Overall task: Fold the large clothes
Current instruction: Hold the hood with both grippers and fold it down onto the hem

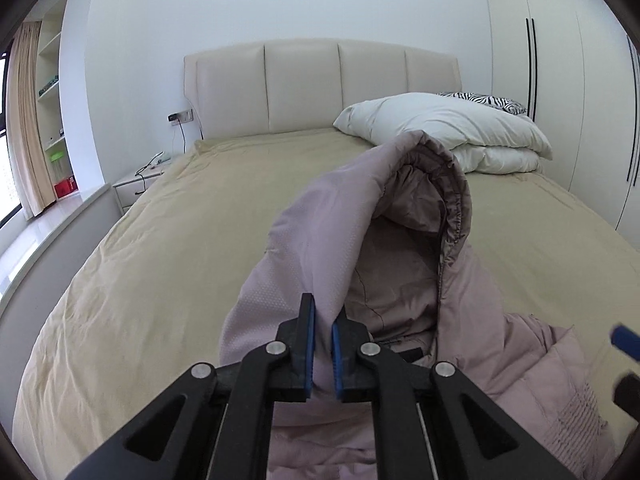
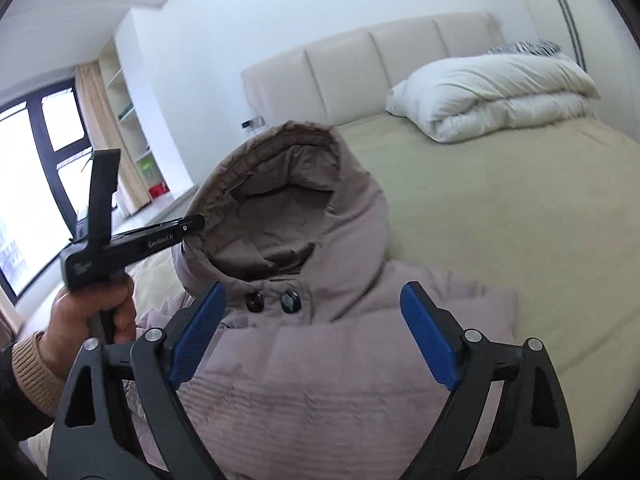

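A mauve padded hooded jacket (image 2: 320,380) lies on the beige bed (image 2: 500,220). My left gripper (image 1: 323,318) is shut on the hood's edge (image 1: 320,240) and holds the hood (image 2: 288,200) raised off the bed; it shows from the side in the right wrist view (image 2: 196,222). My right gripper (image 2: 312,300) is open and empty, its jaws wide apart above the jacket's chest, just below the collar with two dark buttons (image 2: 272,302). One of its blue pads shows at the left wrist view's right edge (image 1: 624,340).
A folded white duvet (image 1: 444,132) and a zebra-print pillow (image 1: 480,100) lie at the bed's far right by the padded headboard (image 1: 320,88). A nightstand (image 1: 140,184), shelves and a window stand to the left. A white wardrobe (image 1: 560,80) is at right.
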{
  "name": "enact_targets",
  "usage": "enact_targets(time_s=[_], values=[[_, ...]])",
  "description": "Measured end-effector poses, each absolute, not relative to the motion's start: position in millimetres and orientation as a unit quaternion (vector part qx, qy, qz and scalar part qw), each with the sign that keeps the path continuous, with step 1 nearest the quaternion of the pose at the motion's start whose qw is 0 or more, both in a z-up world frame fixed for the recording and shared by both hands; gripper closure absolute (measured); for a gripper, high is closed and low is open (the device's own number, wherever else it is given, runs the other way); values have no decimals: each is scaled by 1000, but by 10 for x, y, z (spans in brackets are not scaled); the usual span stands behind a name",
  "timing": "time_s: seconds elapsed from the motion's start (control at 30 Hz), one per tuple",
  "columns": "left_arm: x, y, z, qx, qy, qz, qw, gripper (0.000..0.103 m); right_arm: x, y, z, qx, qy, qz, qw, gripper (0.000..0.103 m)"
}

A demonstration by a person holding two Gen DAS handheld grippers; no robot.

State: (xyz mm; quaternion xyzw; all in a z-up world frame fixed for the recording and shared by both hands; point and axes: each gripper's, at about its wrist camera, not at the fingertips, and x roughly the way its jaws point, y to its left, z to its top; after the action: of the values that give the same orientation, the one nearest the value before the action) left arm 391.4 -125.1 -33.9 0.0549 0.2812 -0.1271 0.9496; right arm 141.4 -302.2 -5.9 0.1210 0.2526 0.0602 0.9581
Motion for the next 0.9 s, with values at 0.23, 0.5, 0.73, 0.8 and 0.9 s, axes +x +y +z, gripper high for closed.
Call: enact_targets(time_s=[0.23,0.5,0.73,0.8,0.9], values=[[3807,-1058,-342,12,277,-128,952,95,2974,-2974,-147,150,343,17,927,14],[3712,-1066,-405,18,266,-123,956,95,3970,-3179,-581,222,421,-34,879,76],[3581,-852,-370,-23,269,-118,956,95,3342,-3437,-206,212,351,-28,912,93],[3436,-771,-320,-37,265,-119,956,95,2988,-3416,-21,191,321,-20,927,93],[3155,-649,-309,-60,268,-122,954,95,2349,-3305,145,154,279,-4,948,93]])
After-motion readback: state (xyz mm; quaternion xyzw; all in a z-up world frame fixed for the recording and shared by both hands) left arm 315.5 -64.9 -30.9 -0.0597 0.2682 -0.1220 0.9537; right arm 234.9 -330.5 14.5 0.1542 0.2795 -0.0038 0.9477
